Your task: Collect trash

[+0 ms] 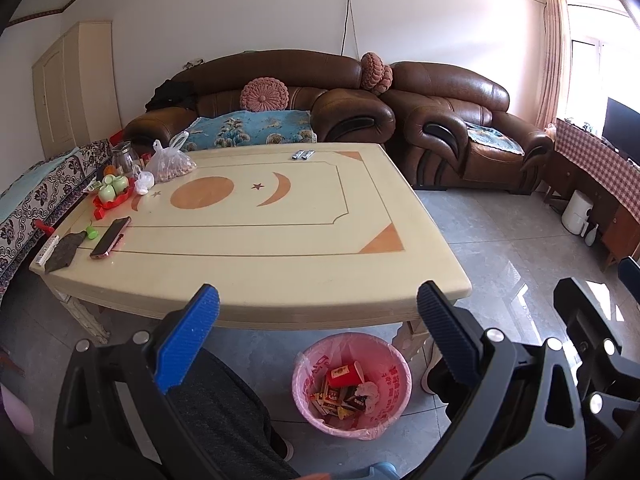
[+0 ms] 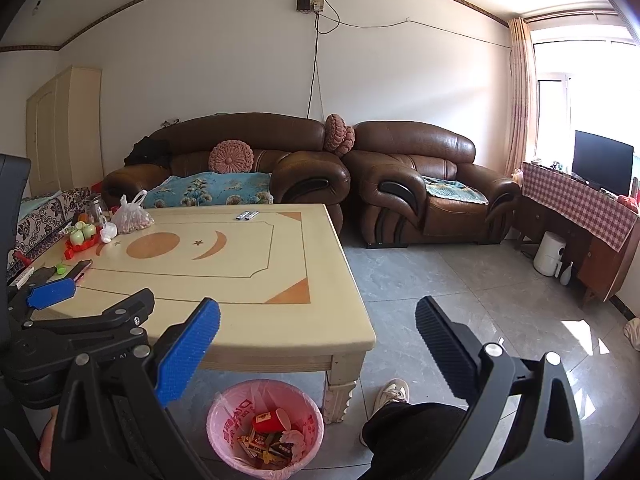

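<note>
Left wrist view: left gripper (image 1: 318,320) held above the near table edge, ribbed blue finger (image 1: 188,340) and ribbed black finger (image 1: 448,336) spread wide, nothing between them. Below, on the grey tiled floor, round bin lined with a pink plastic bag (image 1: 352,384), upright, mouth facing up, red printed characters on the liner too small to read. Inside the bin: red paper cup (image 1: 346,374) lying on its side, rim toward the right, beside small red-and-yellow flat packets (image 1: 336,400) and a crumpled white tissue (image 1: 366,392). On the cream lacquered table with orange moon and star inlays (image 1: 280,240): pink smartphone (image 1: 111,237), long axis running near to far, and 2 small silver wrappers (image 1: 304,155) at the far edge. Right wrist view: right gripper (image 2: 318,324) likewise wide open, holding nothing, poised past the table corner over the floor; pink-lined bin directly below the blue finger, just beside the carved table leg (image 2: 340,396). Brown leather sofa (image 2: 240,160) behind.
</note>
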The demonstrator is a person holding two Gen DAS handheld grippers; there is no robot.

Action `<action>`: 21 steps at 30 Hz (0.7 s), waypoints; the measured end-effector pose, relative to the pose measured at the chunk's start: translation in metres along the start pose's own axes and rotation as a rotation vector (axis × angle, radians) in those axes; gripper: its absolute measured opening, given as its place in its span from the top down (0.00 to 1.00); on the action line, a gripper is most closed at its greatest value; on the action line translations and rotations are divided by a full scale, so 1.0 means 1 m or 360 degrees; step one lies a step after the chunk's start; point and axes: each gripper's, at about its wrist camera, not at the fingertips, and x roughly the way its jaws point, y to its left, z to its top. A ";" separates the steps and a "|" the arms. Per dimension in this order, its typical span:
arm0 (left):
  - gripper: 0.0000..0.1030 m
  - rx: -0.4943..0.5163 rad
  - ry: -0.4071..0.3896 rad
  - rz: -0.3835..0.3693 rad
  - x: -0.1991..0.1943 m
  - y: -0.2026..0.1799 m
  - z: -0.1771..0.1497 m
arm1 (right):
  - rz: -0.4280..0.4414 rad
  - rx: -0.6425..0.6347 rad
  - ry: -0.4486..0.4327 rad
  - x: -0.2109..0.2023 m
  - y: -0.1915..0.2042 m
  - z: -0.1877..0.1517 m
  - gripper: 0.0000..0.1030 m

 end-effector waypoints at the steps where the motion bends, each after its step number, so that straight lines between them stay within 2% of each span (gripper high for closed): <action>1: 0.06 0.0004 0.0000 -0.0005 0.000 0.000 0.000 | 0.0002 0.0002 -0.0001 0.001 0.001 0.001 0.07; 21: 0.06 -0.0009 0.0000 0.0014 -0.003 -0.002 -0.002 | 0.0002 -0.0003 -0.0015 -0.001 0.002 0.002 0.07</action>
